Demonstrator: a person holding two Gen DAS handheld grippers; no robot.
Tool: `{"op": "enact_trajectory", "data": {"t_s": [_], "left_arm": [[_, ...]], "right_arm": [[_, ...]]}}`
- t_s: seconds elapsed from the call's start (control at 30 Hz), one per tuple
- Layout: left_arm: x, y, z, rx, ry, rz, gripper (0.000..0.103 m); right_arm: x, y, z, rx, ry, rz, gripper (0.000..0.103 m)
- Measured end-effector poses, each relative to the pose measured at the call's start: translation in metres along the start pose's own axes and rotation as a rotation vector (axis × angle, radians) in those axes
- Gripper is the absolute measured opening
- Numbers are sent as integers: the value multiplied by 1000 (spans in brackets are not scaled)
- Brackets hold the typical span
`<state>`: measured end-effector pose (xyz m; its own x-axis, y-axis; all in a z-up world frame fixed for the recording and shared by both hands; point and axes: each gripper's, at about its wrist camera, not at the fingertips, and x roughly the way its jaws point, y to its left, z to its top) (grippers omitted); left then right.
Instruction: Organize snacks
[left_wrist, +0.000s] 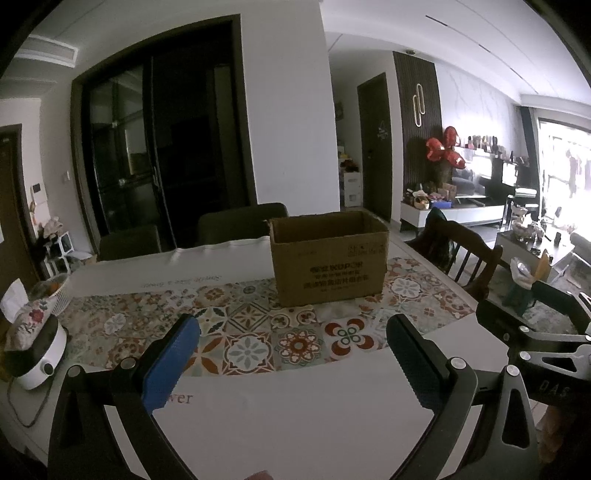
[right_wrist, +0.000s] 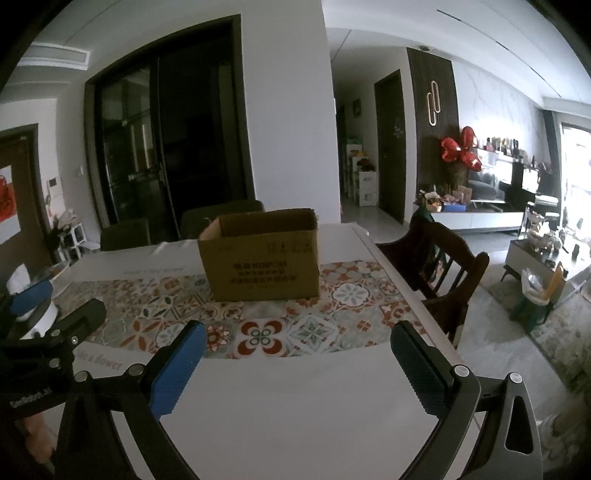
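A brown cardboard box (left_wrist: 328, 258) stands upright with its top open at the centre of both views, on a patterned tile-print runner (left_wrist: 255, 336) that crosses a white table (left_wrist: 295, 417). No snacks show anywhere on the table, and the inside of the box is hidden behind its near wall. The left claw (left_wrist: 293, 354) fills the bottom of the left wrist view, fingers spread wide with nothing between them, hovering over the bare near edge of the table. The right claw (right_wrist: 297, 360) sits the same way at the bottom of the right wrist view, spread and holding nothing. This fits either snacks yet to be brought or snacks already packed inside the box; the views do not settle which. A wooden chair (right_wrist: 439, 266) stands at right of frame.
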<state>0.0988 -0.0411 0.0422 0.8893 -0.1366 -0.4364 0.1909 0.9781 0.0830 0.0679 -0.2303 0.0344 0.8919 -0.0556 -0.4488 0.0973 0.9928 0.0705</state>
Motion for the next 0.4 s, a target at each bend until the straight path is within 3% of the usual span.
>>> {"op": "enact_trajectory", "data": {"t_s": [0.4], "left_arm": [[0, 1, -1, -8, 6, -2, 103]], "right_arm": [[0, 0, 0, 0, -1, -1, 101]]}}
